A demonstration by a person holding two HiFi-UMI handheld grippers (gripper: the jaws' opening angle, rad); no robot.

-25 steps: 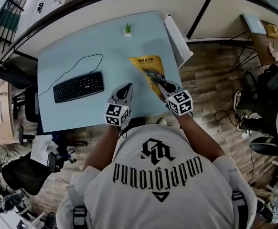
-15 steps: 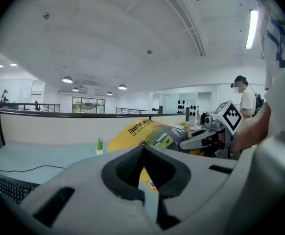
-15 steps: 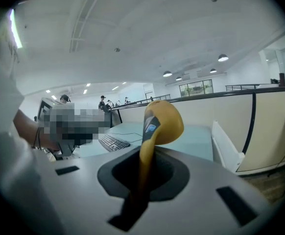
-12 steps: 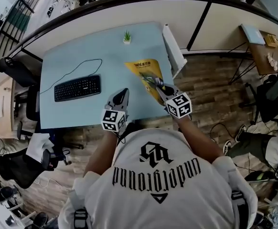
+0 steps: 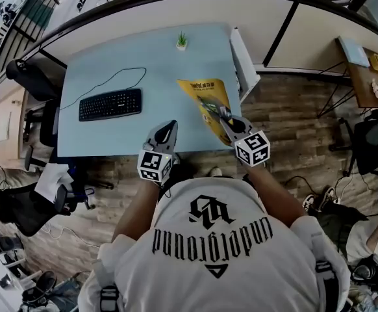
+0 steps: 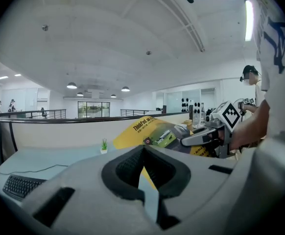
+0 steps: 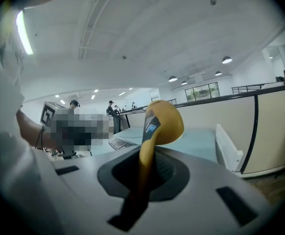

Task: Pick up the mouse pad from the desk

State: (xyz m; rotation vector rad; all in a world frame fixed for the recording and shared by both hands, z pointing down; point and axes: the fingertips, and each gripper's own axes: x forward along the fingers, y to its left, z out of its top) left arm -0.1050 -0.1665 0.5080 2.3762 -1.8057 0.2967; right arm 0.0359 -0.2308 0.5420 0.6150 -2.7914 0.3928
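The yellow mouse pad point(image 5: 205, 99) is pinched at its near end by my right gripper point(image 5: 223, 114), which is shut on it. In the head view the pad sits tilted over the right front part of the light blue desk point(image 5: 104, 57). Seen from the right gripper view, the pad point(image 7: 163, 121) rises bent out of the jaws point(image 7: 147, 163). My left gripper point(image 5: 171, 126) hovers at the desk's front edge with its jaws shut and nothing in them point(image 6: 143, 150). From the left gripper view the pad point(image 6: 152, 131) and the right gripper point(image 6: 201, 137) show to the right.
A black keyboard point(image 5: 110, 104) with its cable lies on the desk's left half. A small green plant point(image 5: 182, 41) stands at the far edge. A white panel point(image 5: 243, 56) runs along the desk's right side. Dark office chairs point(image 5: 26, 77) stand at the left, over wooden flooring.
Both grippers have drawn back toward the person and risen a little. The mouse pad has come along in the right gripper, its near end now over the desk's front edge.
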